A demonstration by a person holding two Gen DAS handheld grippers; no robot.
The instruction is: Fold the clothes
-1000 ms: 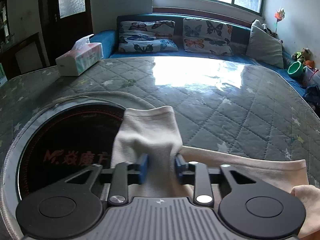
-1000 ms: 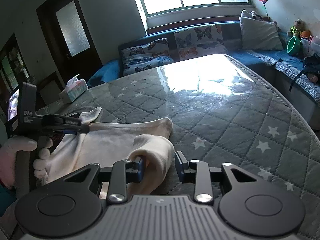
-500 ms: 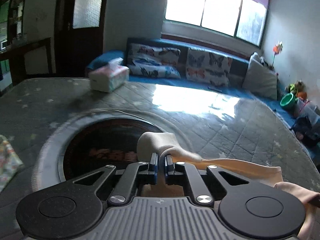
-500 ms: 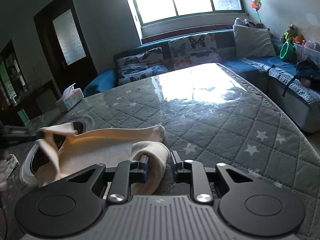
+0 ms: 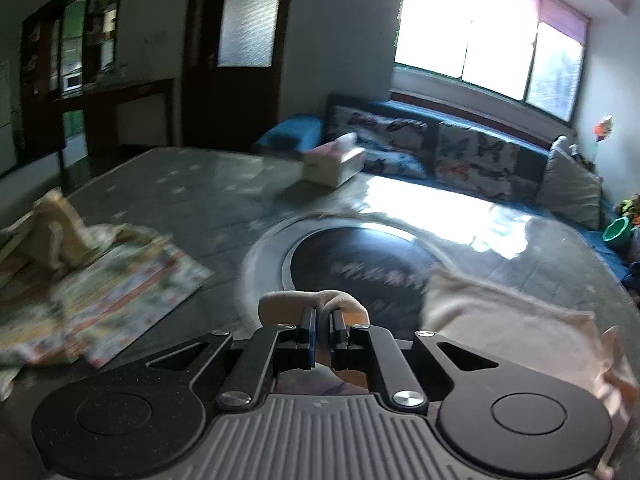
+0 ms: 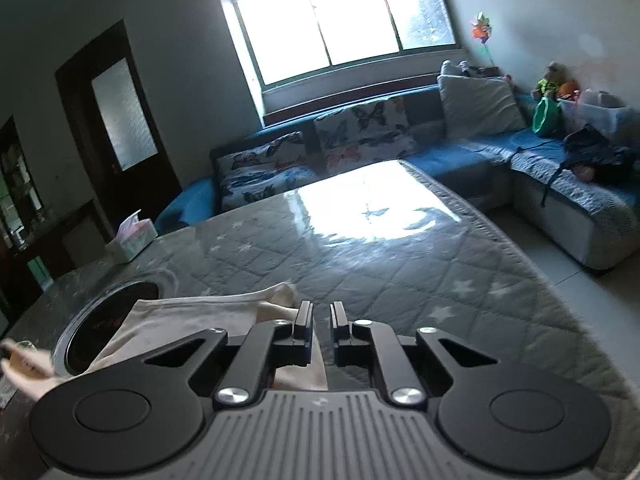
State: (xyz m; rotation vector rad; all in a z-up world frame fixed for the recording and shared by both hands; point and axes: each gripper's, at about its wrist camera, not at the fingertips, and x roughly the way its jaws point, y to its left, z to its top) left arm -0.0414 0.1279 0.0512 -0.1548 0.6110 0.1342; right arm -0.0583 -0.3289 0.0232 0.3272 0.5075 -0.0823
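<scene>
A cream garment (image 5: 500, 328) lies stretched over the quilted table cover (image 6: 400, 264), partly across a round black inset plate (image 5: 360, 256). My left gripper (image 5: 322, 316) is shut on a bunched end of it, which bulges over the fingertips, lifted off the table. In the right wrist view the garment (image 6: 192, 320) runs left from my right gripper (image 6: 320, 312). Its jaws are closing to a narrow gap with a fold of the cream cloth pinched between them. The garment's far left end is blurred.
A tissue box (image 5: 334, 164) stands at the back of the table. A patterned cloth (image 5: 120, 292) and a crumpled beige item (image 5: 56, 236) lie at the left. A blue sofa (image 6: 460, 160) with butterfly cushions borders the table's far and right sides.
The left jaws closed on the garment's end and swung it left and upward, so the view is now blurred. The right jaws narrowed onto the other end and rose a little.
</scene>
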